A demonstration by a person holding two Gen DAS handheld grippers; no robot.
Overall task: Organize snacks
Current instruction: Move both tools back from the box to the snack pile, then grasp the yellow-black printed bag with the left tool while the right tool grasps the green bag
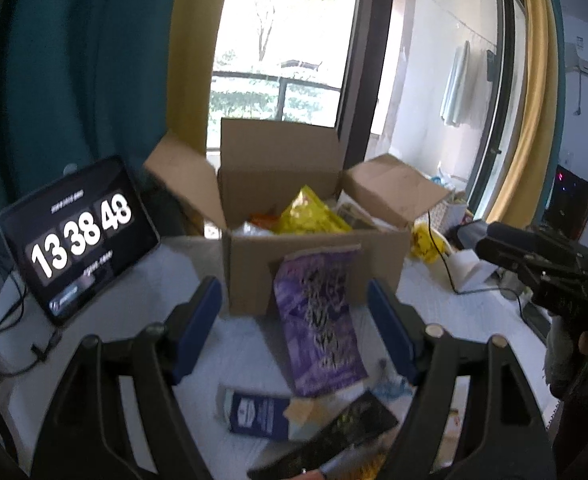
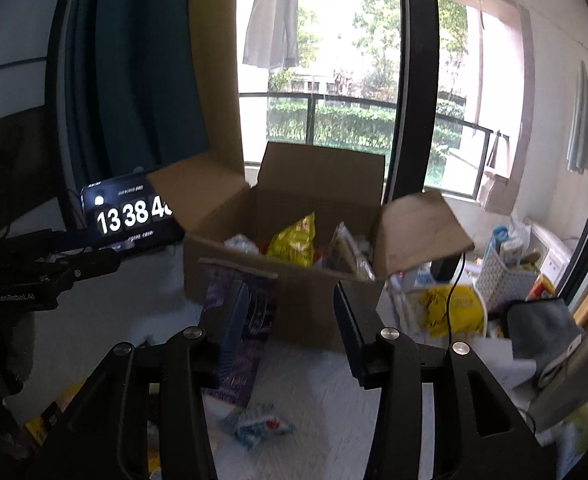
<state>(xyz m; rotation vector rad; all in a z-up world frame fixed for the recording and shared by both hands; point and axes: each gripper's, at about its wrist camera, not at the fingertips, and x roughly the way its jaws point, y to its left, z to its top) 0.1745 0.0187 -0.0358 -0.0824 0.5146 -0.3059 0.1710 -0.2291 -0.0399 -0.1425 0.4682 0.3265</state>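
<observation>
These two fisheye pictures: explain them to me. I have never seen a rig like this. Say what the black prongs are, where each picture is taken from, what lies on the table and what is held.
No robot here: a person carries a two-finger tool in each hand, with a camera on each looking along its fingers. The left wrist view shows the left tool, open; the right wrist view shows the right tool, also open. Neither holds anything. On the white table stands an open cardboard box with a yellow snack bag among other packets inside. A purple snack bag leans against the box front. Nearer lie a dark blue packet and a black packet. A tablet at the left shows a clock.
</observation>
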